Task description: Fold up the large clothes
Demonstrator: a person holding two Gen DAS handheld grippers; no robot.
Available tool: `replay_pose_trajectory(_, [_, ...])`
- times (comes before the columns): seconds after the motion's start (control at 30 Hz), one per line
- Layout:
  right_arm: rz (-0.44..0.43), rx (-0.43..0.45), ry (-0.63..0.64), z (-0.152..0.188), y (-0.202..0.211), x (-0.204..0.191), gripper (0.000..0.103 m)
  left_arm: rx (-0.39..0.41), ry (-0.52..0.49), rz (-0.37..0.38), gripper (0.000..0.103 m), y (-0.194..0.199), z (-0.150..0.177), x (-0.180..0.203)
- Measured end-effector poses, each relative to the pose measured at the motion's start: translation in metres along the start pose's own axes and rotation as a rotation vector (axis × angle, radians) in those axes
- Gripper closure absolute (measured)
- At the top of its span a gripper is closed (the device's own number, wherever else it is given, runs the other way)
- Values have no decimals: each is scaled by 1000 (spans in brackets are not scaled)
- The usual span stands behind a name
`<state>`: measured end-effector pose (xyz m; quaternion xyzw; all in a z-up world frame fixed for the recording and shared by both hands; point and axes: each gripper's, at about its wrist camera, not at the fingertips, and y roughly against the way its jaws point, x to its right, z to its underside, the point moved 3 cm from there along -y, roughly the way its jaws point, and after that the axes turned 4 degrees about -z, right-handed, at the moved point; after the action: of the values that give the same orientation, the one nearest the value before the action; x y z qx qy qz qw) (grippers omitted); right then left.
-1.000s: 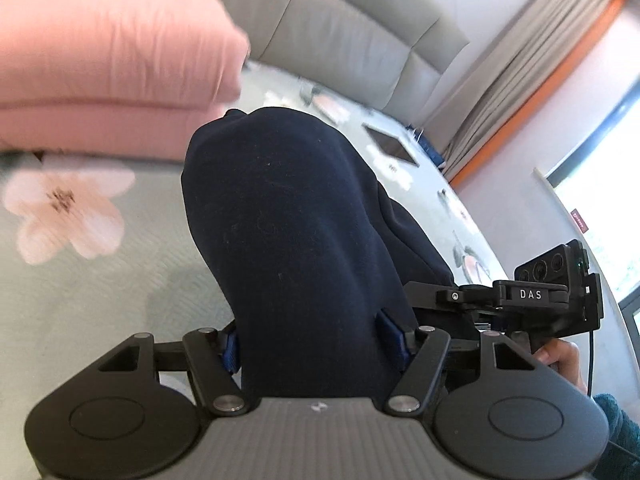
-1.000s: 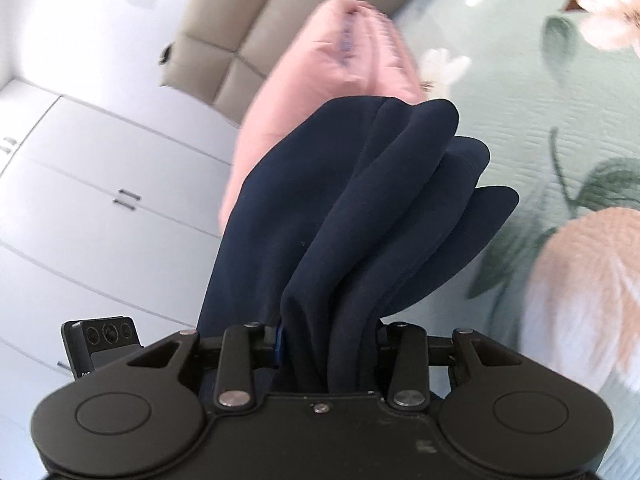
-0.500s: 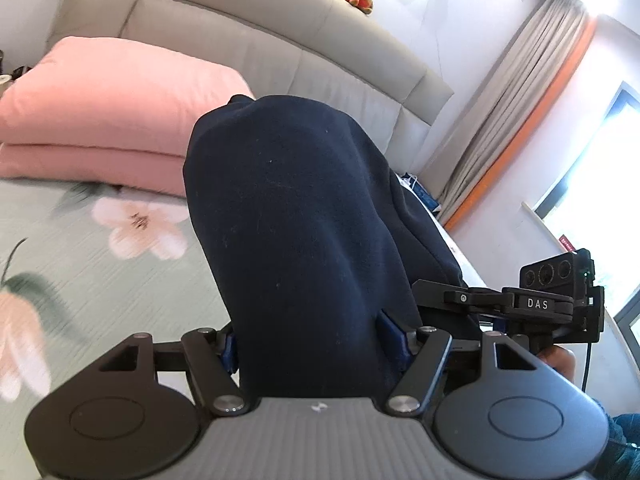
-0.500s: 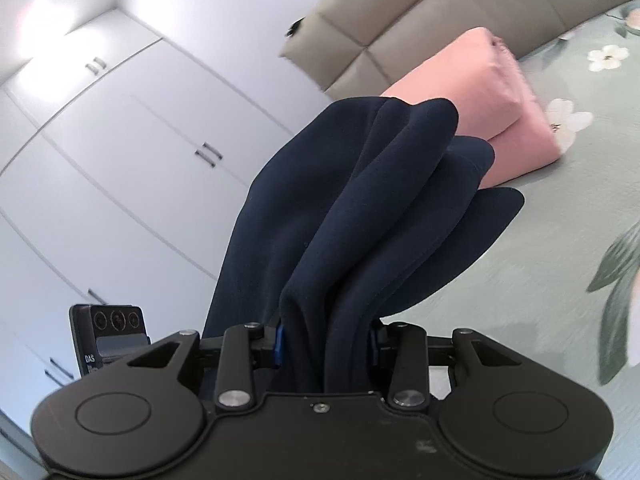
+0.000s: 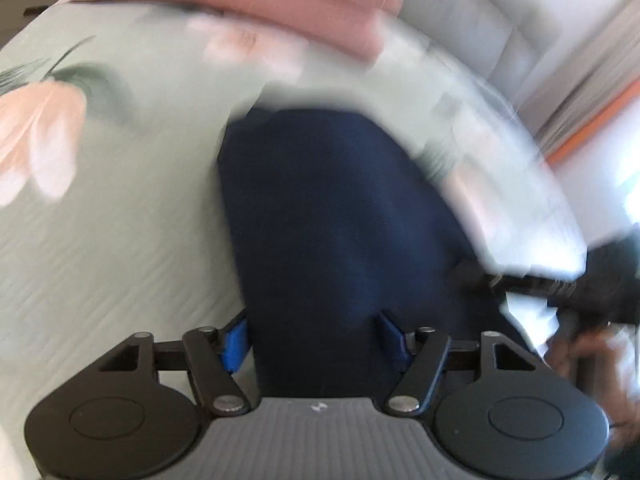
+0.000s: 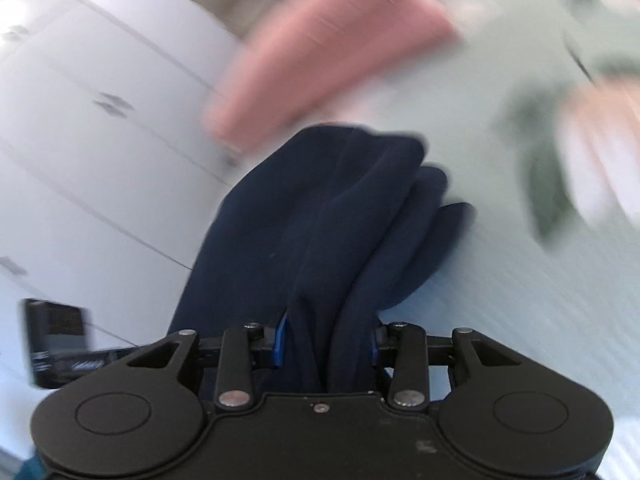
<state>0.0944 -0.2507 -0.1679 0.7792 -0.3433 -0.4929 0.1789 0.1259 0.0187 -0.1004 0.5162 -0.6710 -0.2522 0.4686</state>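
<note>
A dark navy garment (image 5: 332,232) is bunched between the blue pads of my left gripper (image 5: 316,340), which is shut on it; the cloth hides the fingertips. In the right wrist view the same navy garment (image 6: 332,232) hangs in several thick folds from my right gripper (image 6: 328,344), which is shut on it. Both grippers hold the cloth above a pale green bedspread (image 5: 100,220) with pink flowers. The other gripper's camera block (image 6: 56,340) shows at the lower left of the right wrist view. Both views are motion-blurred.
Pink folded pillows (image 5: 260,4) lie at the head of the bed, also showing in the right wrist view (image 6: 332,52). A grey padded headboard (image 5: 460,20), curtains (image 5: 592,92) and white wardrobe doors (image 6: 80,120) surround the bed. A hand (image 5: 588,356) shows at the right.
Both grippers have swung down towards the bedspread with the navy garment still held; the views tilted from headboard and wardrobe to the bed surface, and are now blurred.
</note>
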Motion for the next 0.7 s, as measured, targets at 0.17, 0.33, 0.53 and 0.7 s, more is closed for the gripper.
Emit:
replay_pose_trajectory(0.17, [50, 31, 39, 3, 17, 13, 31, 6, -10, -17, 28, 23, 6, 8])
replay_pose_trajectory(0.33, [155, 127, 192, -7, 56, -37, 28, -81, -91, -53, 21, 27, 23, 33])
replay_pose_trajectory(0.53, [60, -91, 294, 38, 40, -87, 23, -115, -12, -67, 15, 22, 45, 34])
replay_pose_trajectory(0.7, [203, -98, 370, 78, 10, -67, 24, -108, 10, -128, 9, 19, 58, 32])
